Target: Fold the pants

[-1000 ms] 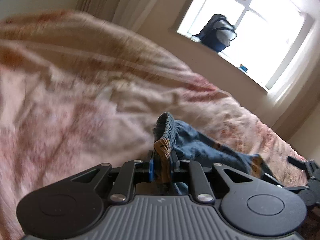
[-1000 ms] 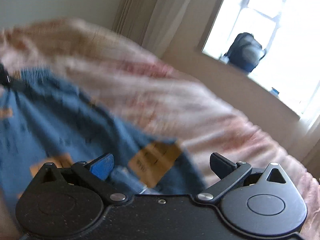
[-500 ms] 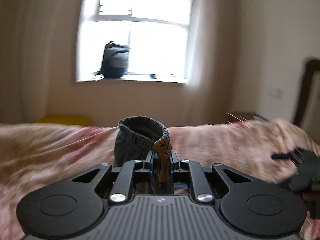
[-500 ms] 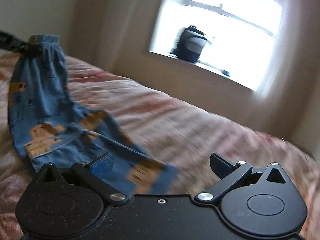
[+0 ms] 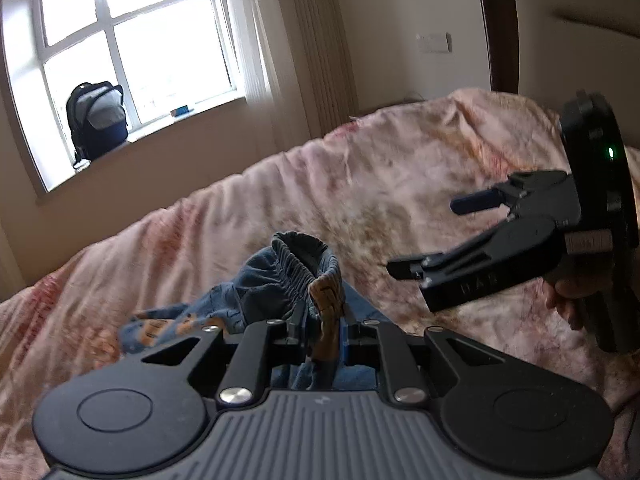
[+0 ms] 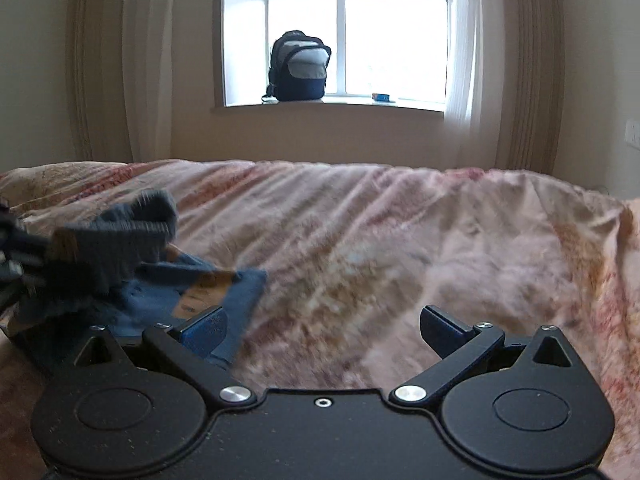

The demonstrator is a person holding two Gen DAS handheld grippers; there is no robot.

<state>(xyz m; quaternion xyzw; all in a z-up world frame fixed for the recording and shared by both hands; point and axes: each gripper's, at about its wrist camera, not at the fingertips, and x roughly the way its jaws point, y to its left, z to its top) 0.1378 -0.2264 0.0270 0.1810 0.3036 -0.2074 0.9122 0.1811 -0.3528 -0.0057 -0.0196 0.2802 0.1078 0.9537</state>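
Blue cotton pants with orange patches and a gathered elastic waistband (image 5: 298, 280) are lying bunched on the pink-and-cream patterned bedspread (image 5: 360, 184), with the waistband end being held up off the bed while the legs are trailing in a loose heap below it. No neat fold is showing anywhere in the cloth, so the folding itself is looking barely begun: the garment is seeming to need spreading flat before any leg can be laid over the other. The left gripper (image 5: 322, 330) is pinching an orange patch at the waistband, its fingers standing nearly closed with the fabric pressed between them. The right gripper (image 6: 322, 330) is hovering over bare bedspread with its fingers spread wide and nothing between them; its left finger is sitting just in front of a blue corner of the pants, though whether it is touching the cloth cannot be told. From the left wrist view that open gripper is showing off to the side, well apart from the waistband. Beyond the bed, a dark backpack (image 6: 299, 66) is standing on the windowsill.
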